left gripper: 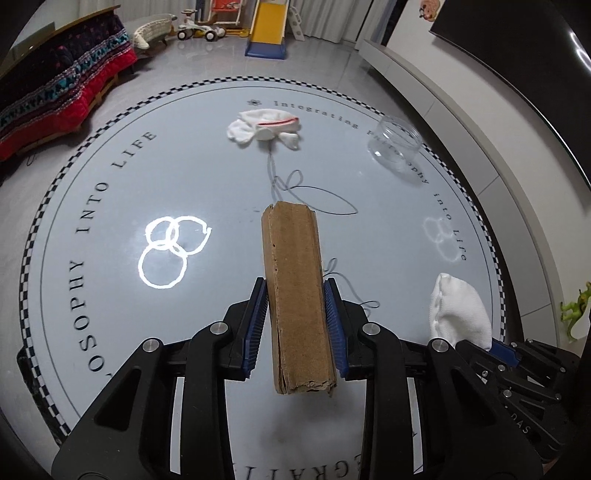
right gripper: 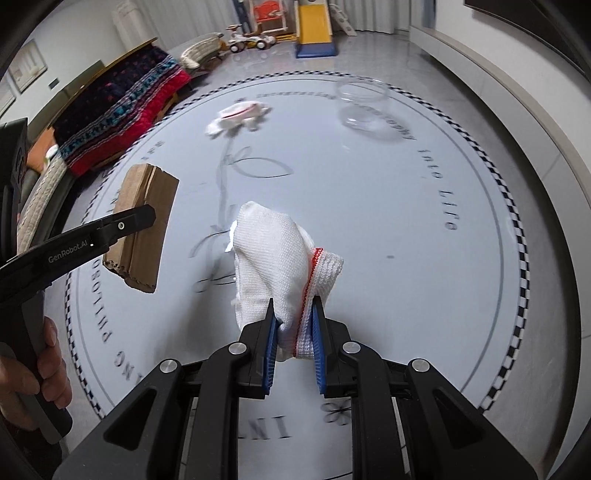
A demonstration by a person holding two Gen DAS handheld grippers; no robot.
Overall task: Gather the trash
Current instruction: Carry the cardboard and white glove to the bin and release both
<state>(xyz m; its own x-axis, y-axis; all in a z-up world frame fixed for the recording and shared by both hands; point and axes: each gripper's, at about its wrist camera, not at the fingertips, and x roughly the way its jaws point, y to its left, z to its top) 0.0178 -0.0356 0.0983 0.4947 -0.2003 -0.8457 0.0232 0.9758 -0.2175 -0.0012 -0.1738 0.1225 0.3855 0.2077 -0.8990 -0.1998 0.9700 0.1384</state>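
Observation:
My left gripper [left gripper: 295, 291] is shut on a folded brown cardboard piece [left gripper: 297, 295], held upright above the round table [left gripper: 110, 221]. From the right wrist view the same cardboard [right gripper: 142, 225] hangs at the left, clamped by the left gripper [right gripper: 147, 214] in a person's hand [right gripper: 40, 369]. My right gripper [right gripper: 293, 314] is shut on a white knit glove with a red cuff edge [right gripper: 280, 258], lifted off the table; that glove [left gripper: 460, 310] shows at the lower right of the left view. A second white glove [left gripper: 264, 127] [right gripper: 238, 114] lies at the far side of the table.
A clear plastic jar [left gripper: 397, 142] [right gripper: 364, 101] stands at the table's far right. A sofa with a dark and red blanket [left gripper: 55, 96] runs along the left. Toys and a yellow slide [left gripper: 267, 29] stand on the floor beyond. A low white ledge [left gripper: 461, 96] lines the right.

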